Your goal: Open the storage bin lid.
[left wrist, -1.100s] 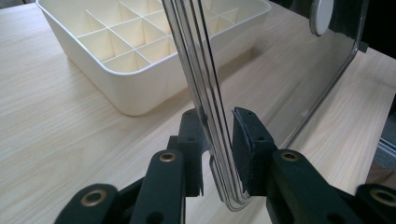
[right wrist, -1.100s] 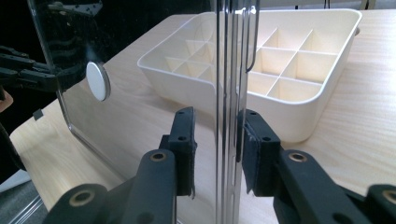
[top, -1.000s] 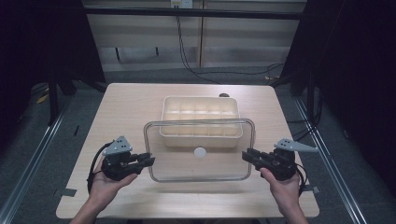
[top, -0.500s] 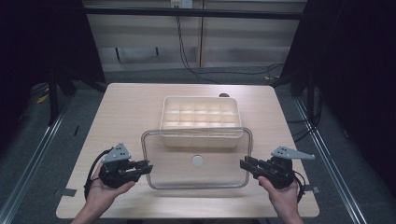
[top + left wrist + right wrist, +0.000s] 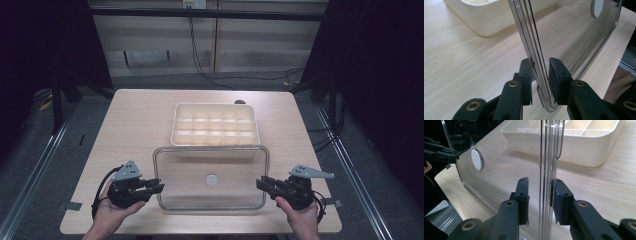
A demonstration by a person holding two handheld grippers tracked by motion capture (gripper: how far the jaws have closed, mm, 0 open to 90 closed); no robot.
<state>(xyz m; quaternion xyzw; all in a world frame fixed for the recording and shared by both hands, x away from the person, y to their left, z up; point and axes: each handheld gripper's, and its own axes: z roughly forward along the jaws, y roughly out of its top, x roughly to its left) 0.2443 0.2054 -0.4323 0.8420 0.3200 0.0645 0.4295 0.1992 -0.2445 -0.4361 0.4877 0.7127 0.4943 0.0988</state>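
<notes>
Clear lid has come toward 6 o'clock off the cream divided box, now overlapping only its near wall. Left gripper grasps the lid's 9 o'clock edge; right gripper straddles the 3 o'clock edge, jaws looking slightly slack. Likely box uncovered, set-down next.

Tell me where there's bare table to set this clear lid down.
Bare wood lies left of the compartment tray and right of it, out to the table edges. The near middle is crowded: the clear lid between the left hand-held gripper and right hand-held gripper.
</notes>
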